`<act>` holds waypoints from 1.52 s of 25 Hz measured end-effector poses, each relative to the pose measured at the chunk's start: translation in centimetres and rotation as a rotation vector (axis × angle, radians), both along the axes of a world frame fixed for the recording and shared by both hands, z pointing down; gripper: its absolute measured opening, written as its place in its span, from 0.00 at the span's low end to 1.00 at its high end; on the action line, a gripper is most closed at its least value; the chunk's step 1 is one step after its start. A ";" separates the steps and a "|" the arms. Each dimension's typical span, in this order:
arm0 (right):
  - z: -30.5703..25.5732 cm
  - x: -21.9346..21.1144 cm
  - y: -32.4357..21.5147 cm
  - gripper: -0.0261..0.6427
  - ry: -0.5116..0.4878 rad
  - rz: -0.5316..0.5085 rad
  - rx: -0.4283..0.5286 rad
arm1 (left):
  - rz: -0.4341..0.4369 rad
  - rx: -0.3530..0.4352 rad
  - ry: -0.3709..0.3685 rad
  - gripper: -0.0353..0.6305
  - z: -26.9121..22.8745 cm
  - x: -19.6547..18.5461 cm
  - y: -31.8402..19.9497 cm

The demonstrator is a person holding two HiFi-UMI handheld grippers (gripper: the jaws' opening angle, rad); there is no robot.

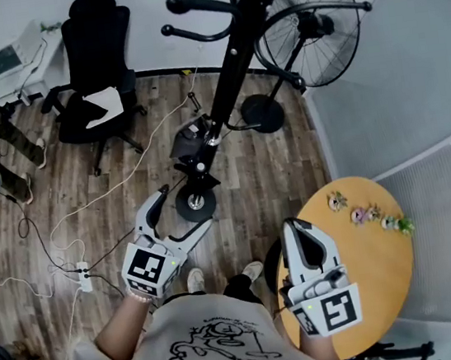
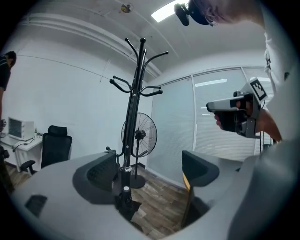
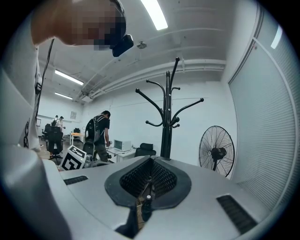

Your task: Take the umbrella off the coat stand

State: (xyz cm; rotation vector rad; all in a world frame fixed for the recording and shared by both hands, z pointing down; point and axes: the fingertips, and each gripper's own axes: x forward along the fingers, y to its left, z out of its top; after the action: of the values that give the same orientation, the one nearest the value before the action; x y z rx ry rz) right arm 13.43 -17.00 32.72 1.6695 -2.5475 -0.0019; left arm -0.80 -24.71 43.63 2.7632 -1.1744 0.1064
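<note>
While the umbrella [image 1: 192, 138], read here as the dark folded bundle low against the pole of the coat stand [image 1: 233, 57], hangs tight beside that pole, the chief risk is a misplaced grip. Jaws that close on the pole as well as the bundle would drag the whole stand. A 2nd risk is tipping: the stand is tall on a small round base [image 1: 196, 204], and a sideways pull on a snagged strap could topple it toward the fan [image 1: 308, 26]. A 3rd is footing, since white cables [image 1: 125, 179] cross the wooden floor near the person's shoes. How the umbrella is attached cannot be made out, so the direction of lift is a guess.

Pose: the left gripper [image 1: 183, 212] is held forward and low, level with the lower pole. Its 2 fingers are wide apart and empty. In the left gripper view the umbrella lies ahead of the gap, toward the left finger. The right gripper [image 1: 294, 228] sits above the round yellow table [image 1: 377, 253] and is aimed at the stand, its 2 fingers pressed together with nothing evidently clamped.
</note>
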 end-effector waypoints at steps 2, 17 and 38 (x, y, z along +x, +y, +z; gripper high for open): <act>0.0 0.0 0.0 0.06 -0.001 0.003 0.000 | 0.002 0.007 -0.009 0.72 1.4 0.0 -0.3; 0.3 0.2 -0.1 0.06 -0.010 0.011 0.001 | -0.011 -0.108 -0.064 0.71 10.9 1.1 -4.3; 0.1 0.7 0.1 0.06 -0.008 0.024 -0.001 | -0.033 -0.113 -0.167 0.69 18.8 2.5 -8.0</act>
State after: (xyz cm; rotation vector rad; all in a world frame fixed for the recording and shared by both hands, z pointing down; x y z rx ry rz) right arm 14.14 -16.93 32.82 1.7027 -2.5328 0.0077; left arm 1.66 -32.69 62.40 2.6778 -1.2107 0.3949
